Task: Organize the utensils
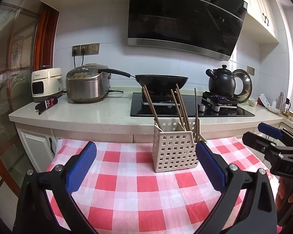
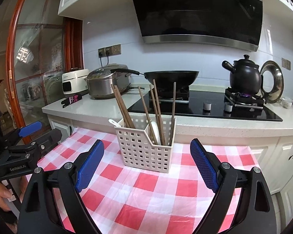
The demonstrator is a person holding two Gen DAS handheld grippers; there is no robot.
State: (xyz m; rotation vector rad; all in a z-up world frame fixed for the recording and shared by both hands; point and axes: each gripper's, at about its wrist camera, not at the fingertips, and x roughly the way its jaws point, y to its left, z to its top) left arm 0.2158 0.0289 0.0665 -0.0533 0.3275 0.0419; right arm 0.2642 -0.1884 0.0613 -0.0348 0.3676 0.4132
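Note:
A cream perforated utensil holder (image 1: 174, 150) stands on the red-and-white checked tablecloth (image 1: 127, 185). Several brown chopsticks (image 1: 152, 107) stand upright in its compartments. In the right wrist view the holder (image 2: 144, 148) also holds white spoons (image 2: 115, 123) and chopsticks (image 2: 123, 107). My left gripper (image 1: 146, 167) is open and empty, just short of the holder. My right gripper (image 2: 146, 165) is open and empty, facing the holder. Each gripper shows at the edge of the other's view, the right one (image 1: 271, 136) and the left one (image 2: 29, 134).
Behind the table runs a white counter (image 1: 87, 113) with two rice cookers (image 1: 87, 83), a glove (image 1: 46, 104), a black hob (image 1: 185, 107) with a wok (image 1: 162, 81) and a black kettle (image 1: 221, 81). A glass cabinet door (image 2: 35, 68) stands at left.

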